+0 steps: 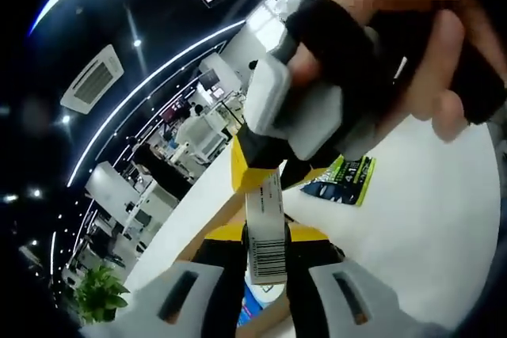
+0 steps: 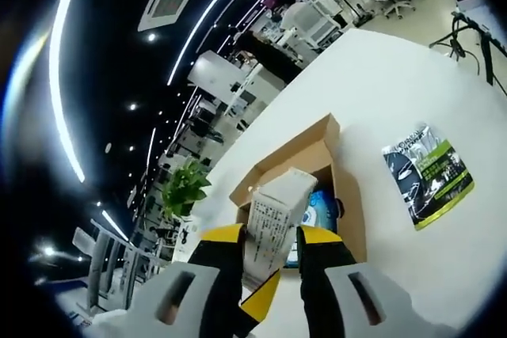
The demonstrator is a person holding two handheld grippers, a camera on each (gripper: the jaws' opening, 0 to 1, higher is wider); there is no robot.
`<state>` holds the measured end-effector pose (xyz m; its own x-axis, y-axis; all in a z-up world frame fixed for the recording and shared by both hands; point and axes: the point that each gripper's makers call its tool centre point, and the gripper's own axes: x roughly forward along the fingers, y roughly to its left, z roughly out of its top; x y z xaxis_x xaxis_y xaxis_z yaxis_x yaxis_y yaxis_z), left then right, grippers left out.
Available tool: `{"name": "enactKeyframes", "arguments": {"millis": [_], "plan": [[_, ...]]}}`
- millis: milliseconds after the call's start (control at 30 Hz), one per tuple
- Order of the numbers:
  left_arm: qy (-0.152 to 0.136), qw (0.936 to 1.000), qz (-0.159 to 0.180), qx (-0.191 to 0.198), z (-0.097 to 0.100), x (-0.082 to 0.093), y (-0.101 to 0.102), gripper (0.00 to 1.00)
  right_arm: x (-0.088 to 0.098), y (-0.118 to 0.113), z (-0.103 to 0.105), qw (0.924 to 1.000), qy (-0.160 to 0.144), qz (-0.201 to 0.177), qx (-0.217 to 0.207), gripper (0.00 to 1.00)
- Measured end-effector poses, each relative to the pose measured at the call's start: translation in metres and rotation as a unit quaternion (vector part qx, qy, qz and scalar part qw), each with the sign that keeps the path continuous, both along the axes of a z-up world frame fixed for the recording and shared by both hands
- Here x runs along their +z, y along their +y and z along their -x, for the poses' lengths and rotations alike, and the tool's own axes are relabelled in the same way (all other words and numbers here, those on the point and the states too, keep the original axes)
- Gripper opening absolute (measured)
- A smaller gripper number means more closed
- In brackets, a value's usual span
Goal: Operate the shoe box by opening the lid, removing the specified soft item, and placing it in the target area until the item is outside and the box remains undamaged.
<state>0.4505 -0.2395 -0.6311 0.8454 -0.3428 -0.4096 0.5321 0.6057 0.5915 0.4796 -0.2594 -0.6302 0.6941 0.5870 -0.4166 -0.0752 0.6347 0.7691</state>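
Open-plan office, white table. Cardboard shoe box open, blue pack inside. Left claw and right claw both clamped on white printed packet, lifted above box. Removal step underway. Next: carry packet clear, set on table near green leaflet.

Left gripper view: tilted hard, close above the surface, facing along its jaws toward the other gripper and a hand right in front of the lens.
Right gripper view: higher, rolled, looking down along its jaws into the open box close below.
Shared: the white surface, the green packet, the potted plant, ceiling lights.
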Motion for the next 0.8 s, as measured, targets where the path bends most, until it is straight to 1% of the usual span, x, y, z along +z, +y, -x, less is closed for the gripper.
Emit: {"name": "enactKeyframes", "arguments": {"millis": [67,100,167,233,267,333,400,467,500,533,567,600,633,667,700,733,767,800], "plan": [[-0.005,0.9999,-0.015,-0.005,0.001,-0.001,-0.001,0.16,-0.003,0.000,-0.001,1.0000,0.003,0.004,-0.001,0.24],[-0.012,0.9994,-0.030,-0.013,0.001,0.001,-0.002,0.16,-0.006,0.000,-0.001,0.9999,0.013,-0.001,-0.004,0.24],[-0.007,0.9997,-0.021,-0.010,0.002,0.000,-0.002,0.16,-0.009,-0.002,-0.001,0.9994,0.026,-0.017,-0.012,0.22],[-0.007,0.9997,-0.021,-0.013,0.002,-0.001,-0.003,0.16,-0.010,-0.002,-0.001,0.9994,0.025,-0.021,-0.012,0.21],[-0.010,0.9996,-0.022,-0.015,0.002,-0.001,-0.003,0.16,-0.010,-0.001,-0.001,0.9990,0.027,-0.031,-0.018,0.20],[-0.012,0.9995,-0.023,-0.018,0.002,-0.002,-0.003,0.17,-0.010,-0.001,-0.001,0.9987,0.027,-0.038,-0.022,0.18],[-0.020,0.9991,-0.031,-0.021,0.002,-0.002,-0.004,0.18,-0.009,-0.001,-0.001,0.9983,0.025,-0.046,-0.025,0.17],[-0.035,0.9988,-0.026,-0.021,0.002,0.002,-0.004,0.19,-0.003,0.002,-0.002,0.9978,0.014,-0.061,-0.021,0.16],[-0.033,0.9991,-0.017,-0.019,0.002,0.003,-0.004,0.20,-0.002,0.003,-0.003,0.9982,0.010,-0.056,-0.017,0.16],[-0.029,0.9994,0.002,-0.017,0.003,0.004,-0.004,0.19,0.000,0.005,-0.003,0.9986,0.000,-0.052,-0.009,0.16],[-0.032,0.9993,0.004,-0.018,0.003,0.007,-0.004,0.17,0.000,0.005,-0.004,0.9988,-0.003,-0.049,-0.006,0.15],[-0.049,0.9986,0.003,-0.020,0.002,0.013,-0.003,0.10,-0.002,0.004,-0.003,0.9992,-0.006,-0.039,-0.005,0.15],[-0.064,0.9974,-0.013,-0.032,0.002,0.018,-0.003,0.02,-0.002,0.003,-0.004,0.9993,-0.008,-0.036,-0.005,0.15],[-0.064,0.9970,-0.009,-0.042,0.003,0.020,-0.006,0.00,-0.003,0.002,-0.004,0.9992,-0.009,-0.040,-0.006,0.15],[-0.060,0.9967,0.022,-0.049,0.004,0.022,-0.012,0.01,0.001,0.004,-0.005,0.9972,-0.009,-0.073,-0.011,0.15],[-0.052,0.9965,0.040,-0.053,0.005,0.021,-0.015,0.04,0.001,0.003,-0.005,0.9969,-0.010,-0.077,-0.012,0.15],[-0.029,0.9969,0.061,-0.040,0.005,0.016,-0.013,0.05,0.000,0.002,-0.005,0.9974,-0.014,-0.069,-0.011,0.15],[-0.010,0.9945,0.097,-0.037,0.006,0.013,-0.014,0.07,0.000,0.002,-0.006,0.9976,-0.017,-0.066,-0.009,0.15]]}}
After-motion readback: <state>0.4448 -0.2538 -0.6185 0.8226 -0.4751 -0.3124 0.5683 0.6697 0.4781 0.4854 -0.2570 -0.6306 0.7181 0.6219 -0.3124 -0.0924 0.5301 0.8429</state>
